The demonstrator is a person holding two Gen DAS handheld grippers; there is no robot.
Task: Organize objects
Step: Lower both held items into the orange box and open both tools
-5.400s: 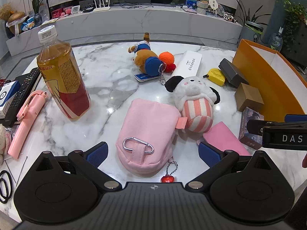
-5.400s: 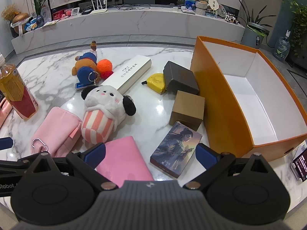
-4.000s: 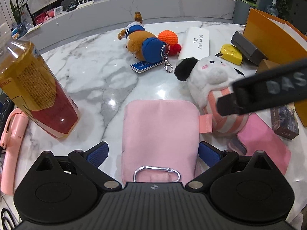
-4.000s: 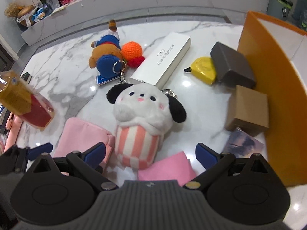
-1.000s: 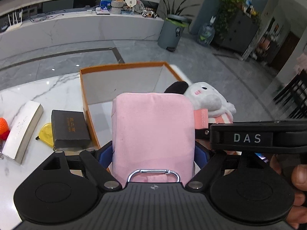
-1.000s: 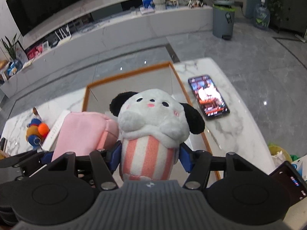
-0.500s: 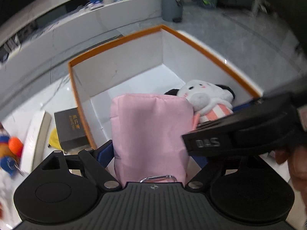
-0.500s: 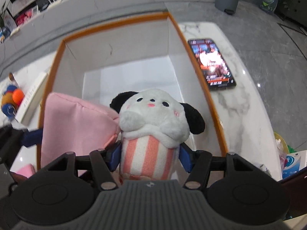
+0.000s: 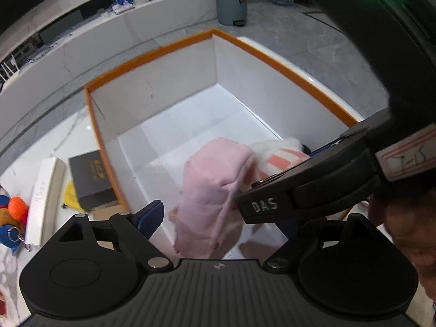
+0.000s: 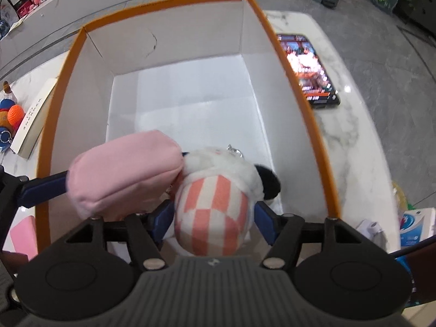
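The pink pouch (image 9: 215,188) tumbles free inside the orange box (image 9: 152,57), between the spread fingers of my open left gripper (image 9: 220,218). It also shows in the right wrist view (image 10: 122,171). The white dog plush with pink-striped body (image 10: 215,207) tips forward, head down, between the parted fingers of my right gripper (image 10: 215,218), over the near end of the orange box (image 10: 299,81). The right gripper's body crosses the left wrist view and hides the left gripper's right finger.
A phone (image 10: 308,70) lies on the marble table right of the box. A dark box (image 9: 90,177), a yellow tape measure (image 9: 69,196), a long white box (image 9: 43,199) and a plush keychain toy (image 9: 11,215) lie left of it. A pink notebook (image 10: 23,234) lies near left.
Both grippers have opened over the box. The pink pouch has slipped from the left gripper and tipped over. The plush has pitched forward, head down, into the box.
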